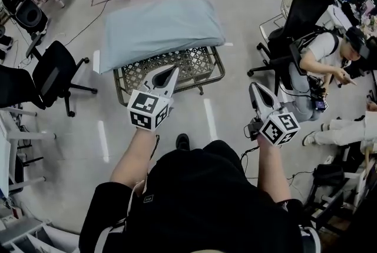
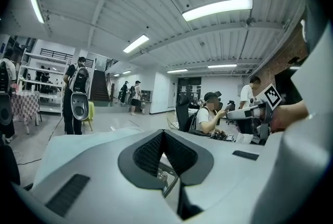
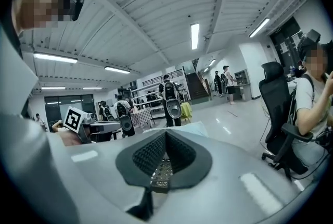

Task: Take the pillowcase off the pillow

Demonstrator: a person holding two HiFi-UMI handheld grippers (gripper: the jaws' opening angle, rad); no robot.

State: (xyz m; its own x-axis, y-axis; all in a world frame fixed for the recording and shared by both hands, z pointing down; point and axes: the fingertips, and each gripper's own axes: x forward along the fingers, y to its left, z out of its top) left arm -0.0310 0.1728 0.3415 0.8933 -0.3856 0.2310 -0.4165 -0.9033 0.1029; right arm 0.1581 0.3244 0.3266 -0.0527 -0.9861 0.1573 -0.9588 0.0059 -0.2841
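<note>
Pillow: the soft pale blue-grey pillow [image 1: 159,31], pillowcase on, lies flat across the top of the olive wire-lattice basket [image 1: 206,69] on the floor.
Left gripper [image 1: 172,72]: jaws pressed together, nothing between them, held out toward the basket and not touching the pillow.
Right gripper [image 1: 254,88]: jaws closed and empty, right of the basket.
Surroundings: a black office chair [image 1: 56,69] stands at left, and a seated person [image 1: 321,55] at right.

A: Pillowcase [image 1: 162,28] colour?
B: Pale blue-grey, plain.
A: The basket [image 1: 203,63]?
B: Olive-bronze, a lattice mesh.
A: Left gripper [image 1: 172,70], right gripper [image 1: 253,87]?
B: Light grey, with cubes patterned in black-and-white squares. The chair [image 1: 56,69] is black.
</note>
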